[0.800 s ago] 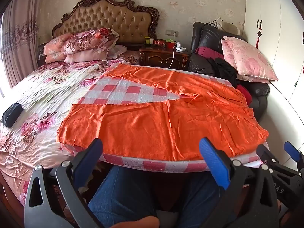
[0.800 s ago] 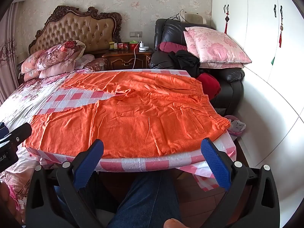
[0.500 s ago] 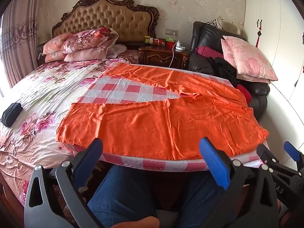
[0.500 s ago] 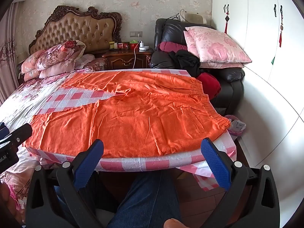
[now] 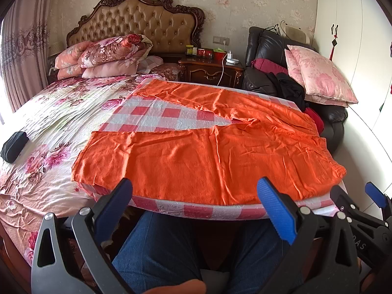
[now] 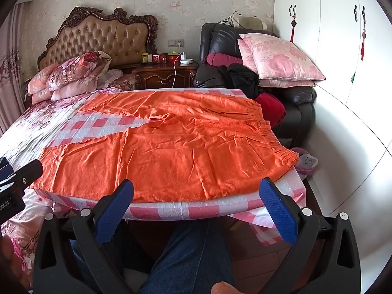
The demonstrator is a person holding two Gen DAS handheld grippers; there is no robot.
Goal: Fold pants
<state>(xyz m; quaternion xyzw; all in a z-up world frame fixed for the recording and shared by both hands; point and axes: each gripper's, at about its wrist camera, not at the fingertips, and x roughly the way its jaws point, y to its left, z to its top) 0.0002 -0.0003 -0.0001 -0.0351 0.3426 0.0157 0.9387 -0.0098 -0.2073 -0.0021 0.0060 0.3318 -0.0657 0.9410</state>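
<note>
The orange pants [image 5: 208, 156] are spread flat on a red-and-white checked cloth [image 5: 156, 114] that covers the near corner of the bed [image 5: 49, 122], an arrangement that appears meant to give a smooth, bounded surface for folding. The two legs are opened in a V towards the left of both views, with checked cloth shown between them, while the gathered waistband [image 6: 281, 144] is laid at the right edge nearest the wardrobe; every edge is thus left reachable from the near side. The fabric is creased but not yet folded, so the task is judged to be at its very start. The left gripper [image 5: 196, 208] is held just short of the near edge of the cloth, angled downwards, its blue pads set wide apart with nothing between them. The right gripper [image 6: 197, 210] is held likewise beside it, fingers fully apart and empty, facing the waistband end. Both are kept clear of the fabric, presumably so that a hem or the waistband can be chosen before any pinch is made. Denim-clad legs [image 5: 156, 252] of the seated person are seen below.
</note>
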